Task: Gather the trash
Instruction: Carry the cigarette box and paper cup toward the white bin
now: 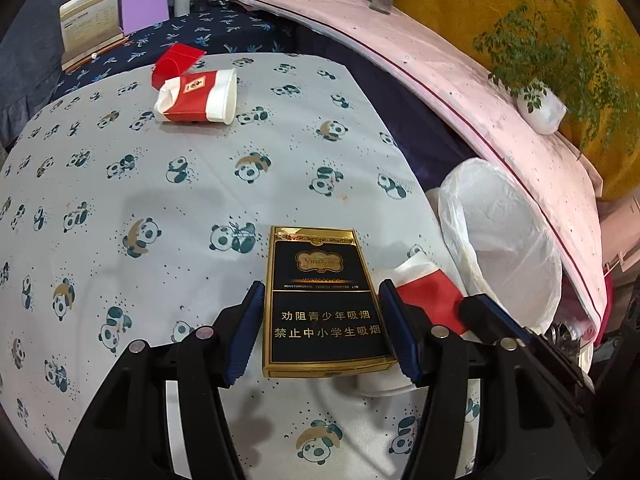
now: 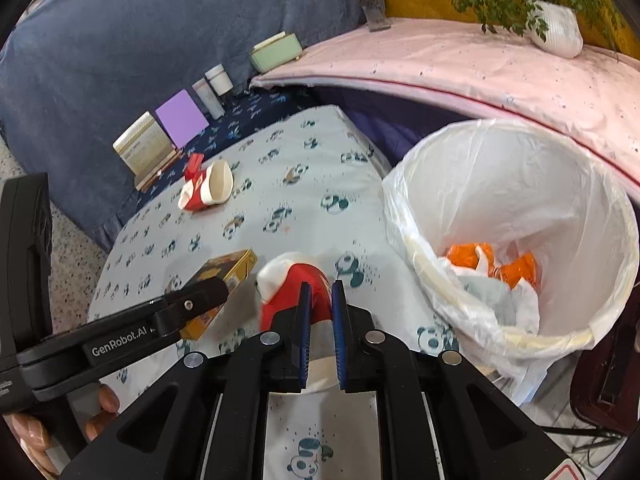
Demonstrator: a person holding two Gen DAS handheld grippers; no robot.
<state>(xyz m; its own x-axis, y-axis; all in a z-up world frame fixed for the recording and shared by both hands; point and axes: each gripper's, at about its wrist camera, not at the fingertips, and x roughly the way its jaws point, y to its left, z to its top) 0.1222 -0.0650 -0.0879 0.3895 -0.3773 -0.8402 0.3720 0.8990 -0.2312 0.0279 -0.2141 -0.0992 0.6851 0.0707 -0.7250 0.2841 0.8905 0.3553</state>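
Both hands carry trash toward the lined bin [image 2: 516,216], which stands off the table edge at about two o'clock from the right gripper [image 2: 319,288]. That gripper is clenched on a crushed red-and-white paper cup [image 2: 298,280], its jaws nearly together on the flattened wall. The left gripper [image 1: 322,292] grasps a black-and-gold cigarette pack [image 1: 324,304] by its long edges, pads pressed to both sides, the pack lifted clear of the panda-print tablecloth [image 1: 160,184]. Recommended: bring each item fully over the bin mouth before releasing, right hand first since it is nearer, and keep the two tools apart, as they are close together. The cup is soft and may cling to a pad; the pack is rigid and should drop cleanly. A second crushed cup [image 1: 196,96] lies at eleven o'clock, uncollected. The bin already holds orange and white scraps.
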